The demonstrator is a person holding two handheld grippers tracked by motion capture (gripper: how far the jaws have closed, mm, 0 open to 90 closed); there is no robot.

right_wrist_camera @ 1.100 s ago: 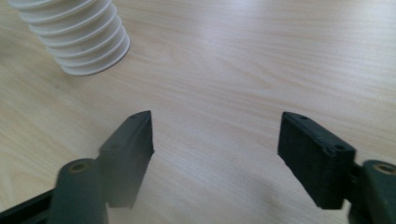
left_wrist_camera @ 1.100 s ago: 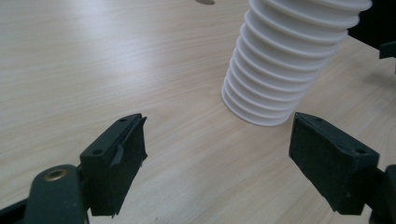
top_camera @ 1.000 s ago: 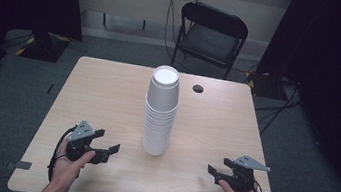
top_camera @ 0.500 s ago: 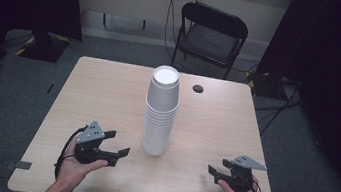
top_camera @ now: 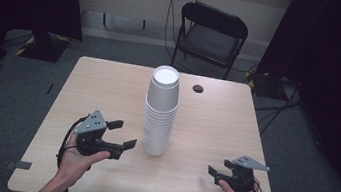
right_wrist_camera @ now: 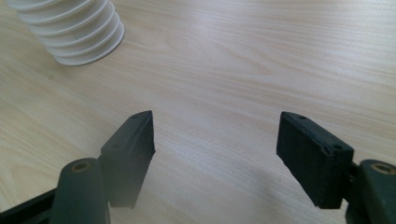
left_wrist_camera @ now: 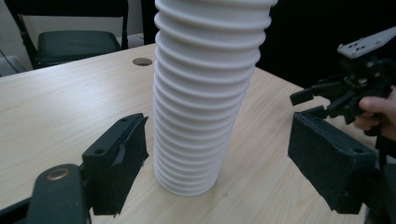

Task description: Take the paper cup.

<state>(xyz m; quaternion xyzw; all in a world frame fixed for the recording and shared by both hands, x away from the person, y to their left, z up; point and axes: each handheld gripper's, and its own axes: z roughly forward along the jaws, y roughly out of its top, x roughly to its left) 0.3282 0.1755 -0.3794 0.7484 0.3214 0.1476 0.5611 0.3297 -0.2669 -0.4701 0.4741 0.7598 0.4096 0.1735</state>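
— While both hands sit at the near edge of the table [top_camera: 109, 87], which tool would you watch?

— The left gripper [top_camera: 119, 136]. Its jaws are spread wide with nothing between them, and it points at the foot of the stack of cups [top_camera: 160, 110], just beside it but not touching. The right gripper [top_camera: 214, 173] is spread too and empty, well apart from the stack, low over bare wood.

— So a grab at the cups, you reckon?

— That's my guess. To do it well I'd bring the jaws in level, one on each side of the wall, and close gently: thin white cups will likely buckle under a hard squeeze. I'd take it low so the tall column doesn't tip.

— What's it like up close?

— Ribbed, every rim a smooth rounded ring, the column tapering upward. The jaws are flat black blocks with matte pads. The tabletop is pale wood grain with a small round hole [top_camera: 198, 88] beyond the stack, and farther off stands a black folding chair [top_camera: 211, 33].
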